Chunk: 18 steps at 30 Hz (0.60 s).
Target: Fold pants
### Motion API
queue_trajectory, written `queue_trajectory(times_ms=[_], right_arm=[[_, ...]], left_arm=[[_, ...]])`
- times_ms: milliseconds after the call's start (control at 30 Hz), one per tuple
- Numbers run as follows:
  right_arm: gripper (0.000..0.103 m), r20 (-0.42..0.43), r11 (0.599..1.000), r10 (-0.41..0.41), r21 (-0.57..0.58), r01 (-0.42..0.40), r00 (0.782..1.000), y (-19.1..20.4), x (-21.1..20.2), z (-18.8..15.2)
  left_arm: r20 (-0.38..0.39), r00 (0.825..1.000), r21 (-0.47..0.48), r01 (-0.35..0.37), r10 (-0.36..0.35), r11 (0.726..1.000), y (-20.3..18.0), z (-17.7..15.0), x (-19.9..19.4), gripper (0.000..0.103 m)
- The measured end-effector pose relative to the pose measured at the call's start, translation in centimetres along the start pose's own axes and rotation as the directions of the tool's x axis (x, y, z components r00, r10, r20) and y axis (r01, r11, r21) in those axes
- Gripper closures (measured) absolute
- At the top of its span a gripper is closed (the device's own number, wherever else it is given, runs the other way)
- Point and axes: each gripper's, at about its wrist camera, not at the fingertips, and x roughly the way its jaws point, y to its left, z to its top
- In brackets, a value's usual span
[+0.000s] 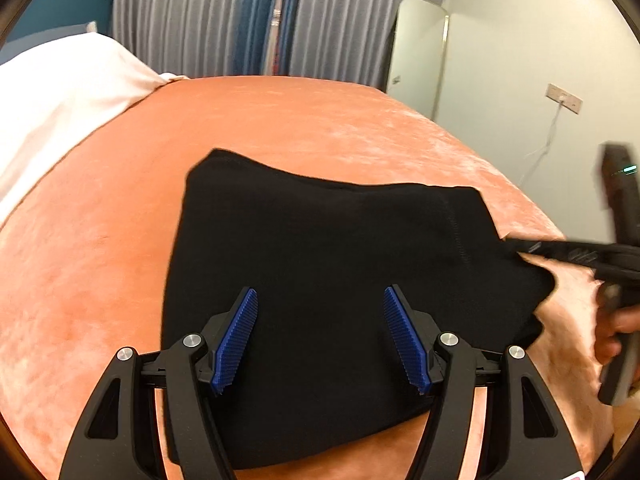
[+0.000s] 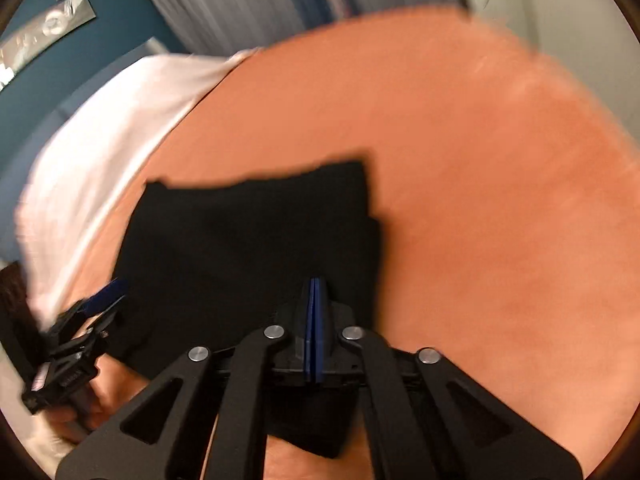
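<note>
Folded black pants [image 1: 320, 248] are shown lying on an orange bedspread [image 1: 280, 120], with a white blanket [image 1: 60, 100] at the far left of the bed and grey curtains [image 1: 192, 20] behind it.

Left wrist view: the left gripper [image 1: 320, 336] is held over the near half of the pants. Its 2 blue pads [image 1: 236, 340] are set wide apart, with only flat cloth seen between them; nothing is gripped. At the right edge, the right gripper [image 1: 516, 250] is seen side-on and blurred, its tip at the right-hand corner of the pants, where the cloth is drawn up into a peak above the bedspread. Part of a hand [image 1: 616, 328] is seen on its handle. A mirror [image 1: 416, 56] is leaned against the pale wall [image 1: 540, 40], beside a wall socket [image 1: 564, 98] with a cable.

Right wrist view: the jaws of the right gripper [image 2: 314, 292] are closed, its 2 pads pressed face to face. Black cloth is seen directly under and around the tip; from this view alone it cannot be told whether cloth is pinched, but the lifted corner in the other view indicates a grip on the pants [image 2: 248, 240]. The left gripper [image 2: 100, 300] is seen at the lower left, blurred, over the left edge of the pants.
</note>
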Motion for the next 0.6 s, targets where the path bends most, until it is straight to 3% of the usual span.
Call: queue_trajectory(times_ms=[33, 100, 133, 233, 300, 333, 433, 467, 533, 600], right_arm=[[0.099, 0.013, 0.997, 0.072, -0.013, -0.071, 0.997, 1.4, -0.2, 0.7], [0.099, -0.014, 0.990, 0.134, -0.038, -0.134, 0.991, 4.6, 1.2, 2.1], [0.099, -0.041, 0.987, 0.150, -0.052, -0.152, 0.988, 6.0, 2.2, 2.4], [0.099, -0.172, 0.984, 0.157, -0.050, -0.168, 0.972, 9.6, 8.1, 3.3], [0.100, -0.238, 0.992, 0.096, -0.060, -0.113, 0.967, 10.2, 11.7, 3.3], [0.103, -0.231, 0.994, 0.070, -0.060, -0.086, 0.970, 9.8, 11.5, 3.0], [0.103, -0.127, 0.989, -0.088, 0.106, 0.102, 0.988, 5.5, 10.2, 4.9], [0.103, -0.102, 0.982, -0.096, 0.152, 0.111, 0.990, 4.9, 9.2, 5.0], [0.100, -0.085, 0.991, -0.026, 0.129, 0.037, 0.996, 6.6, 7.6, 4.8], [0.100, -0.140, 0.997, 0.070, -0.020, -0.074, 0.988, 10.6, 7.4, 3.4]], left_arm=[[0.004, 1.000, -0.012, 0.001, -0.001, 1.000, 0.3, 0.1, -0.2, 0.039], [0.022, 1.000, -0.043, 0.012, -0.011, 0.999, 0.8, 0.4, -0.9, 0.035], [0.032, 0.999, -0.052, 0.007, -0.006, 0.999, 1.1, 0.5, -1.2, 0.029], [0.034, 0.999, -0.058, -0.033, 0.035, 0.998, 1.9, 0.6, -1.3, 0.028], [0.009, 0.998, -0.060, -0.064, 0.065, 0.996, 2.6, 0.4, -0.7, 0.028], [-0.004, 0.997, -0.071, -0.076, 0.076, 0.995, 3.1, 0.4, -0.4, 0.028], [-0.026, 0.994, -0.085, -0.105, 0.103, 0.991, 4.0, 0.5, 0.3, 0.028], [-0.039, 0.994, -0.090, -0.110, 0.107, 0.990, 4.4, 0.5, 0.6, 0.028], [-0.069, 0.992, -0.108, -0.112, 0.105, 0.988, 4.8, 0.5, 1.1, 0.028], [-0.080, 0.991, -0.107, -0.118, 0.109, 0.987, 4.8, 0.5, 1.3, 0.028]])
